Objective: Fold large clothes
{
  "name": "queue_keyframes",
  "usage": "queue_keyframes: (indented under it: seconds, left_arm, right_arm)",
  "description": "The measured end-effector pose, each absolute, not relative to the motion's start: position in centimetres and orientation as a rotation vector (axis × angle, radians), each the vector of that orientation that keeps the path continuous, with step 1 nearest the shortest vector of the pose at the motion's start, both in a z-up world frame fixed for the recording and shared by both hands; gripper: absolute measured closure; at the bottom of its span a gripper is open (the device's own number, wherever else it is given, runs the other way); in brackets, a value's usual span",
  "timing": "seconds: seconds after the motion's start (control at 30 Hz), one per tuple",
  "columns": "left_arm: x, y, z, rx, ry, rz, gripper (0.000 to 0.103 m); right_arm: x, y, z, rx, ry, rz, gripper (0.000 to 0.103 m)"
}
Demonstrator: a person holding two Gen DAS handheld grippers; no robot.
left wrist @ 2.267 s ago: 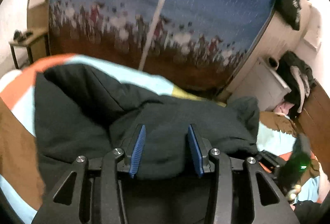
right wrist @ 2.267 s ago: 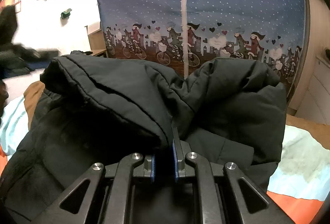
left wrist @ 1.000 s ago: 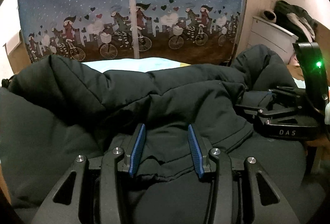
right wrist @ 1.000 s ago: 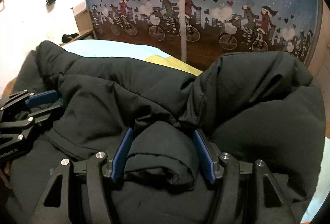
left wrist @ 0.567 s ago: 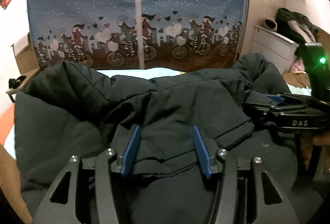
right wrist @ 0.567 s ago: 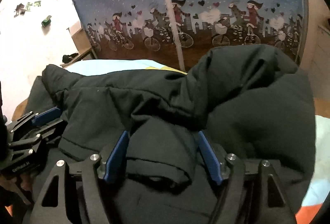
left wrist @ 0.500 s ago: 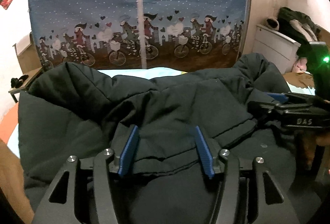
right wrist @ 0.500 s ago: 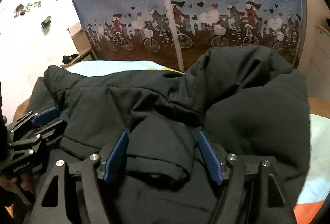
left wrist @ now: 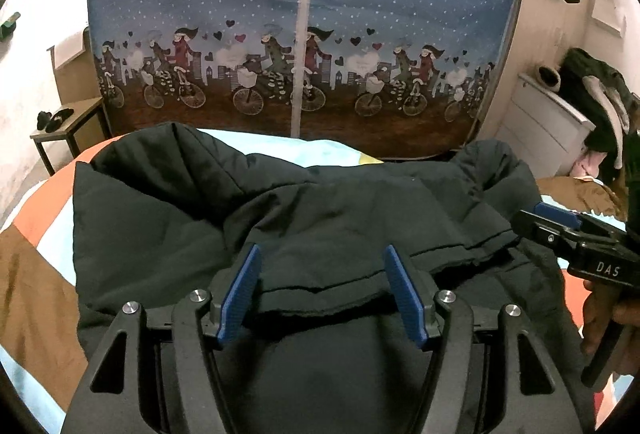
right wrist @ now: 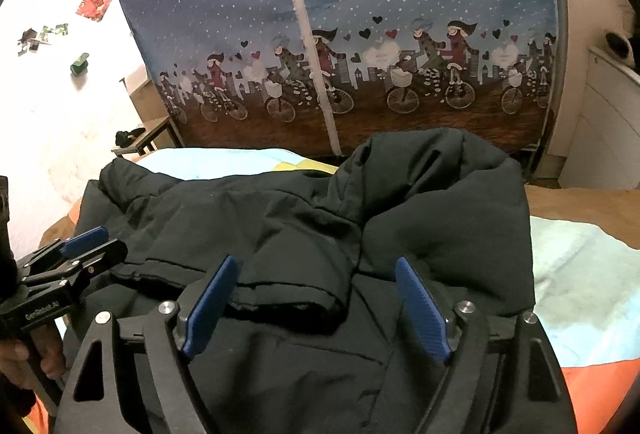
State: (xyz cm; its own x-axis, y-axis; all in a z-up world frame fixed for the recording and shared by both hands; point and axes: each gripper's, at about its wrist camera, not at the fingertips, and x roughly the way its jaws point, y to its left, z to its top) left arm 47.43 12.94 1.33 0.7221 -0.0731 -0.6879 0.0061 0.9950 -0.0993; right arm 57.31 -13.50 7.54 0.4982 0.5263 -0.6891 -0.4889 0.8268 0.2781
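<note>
On bed [left wrist: 36, 274] | black jacket [left wrist: 340, 226] folded | left claw [left wrist: 322, 292], right claw [right wrist: 316, 308] opening, hem loose between (unpressed) | risk: puffy fold springs open

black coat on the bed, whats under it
The black coat lies on a bedspread with light blue, orange and brown patches, showing round its edges. What is beneath the coat's middle is covered.

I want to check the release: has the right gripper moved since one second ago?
Yes. The right gripper rose and backed off; the bicycle-print curtain sits higher, its fingers opening off the black jacket.
</note>
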Motion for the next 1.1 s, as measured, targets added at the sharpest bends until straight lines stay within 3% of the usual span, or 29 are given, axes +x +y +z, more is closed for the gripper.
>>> queue_keyframes:
  seconds: [0.03,0.13,0.17,0.43,1.1]
  left_arm:
    - [47.2,12.9,1.6,-0.099,0.767,-0.047,0.042]
    - [46.6,13.0,2.3,-0.144,0.773,-0.055,0.017]
    - [46.2,13.1,2.5,-0.160,0.768,-0.057,0.015]
    - [42.5,11.9,6.5,-0.164,0.716,-0.078,0.005]
    - [26.9,9.4,14.8,-0.124,0.558,-0.050,0.002]
  right_arm:
    - [57.1,-13.5,7.9,0.051,0.847,0.618,0.016]
    - [56.4,-13.6,8.7,0.046,0.836,0.618,0.013]
    - [56.1,-13.6,9.0,0.046,0.832,0.621,0.011]
    - [52.7,-14.8,12.3,0.025,0.779,0.678,0.000]
    - [40.0,-18.9,20.7,-0.017,0.631,0.801,0.000]
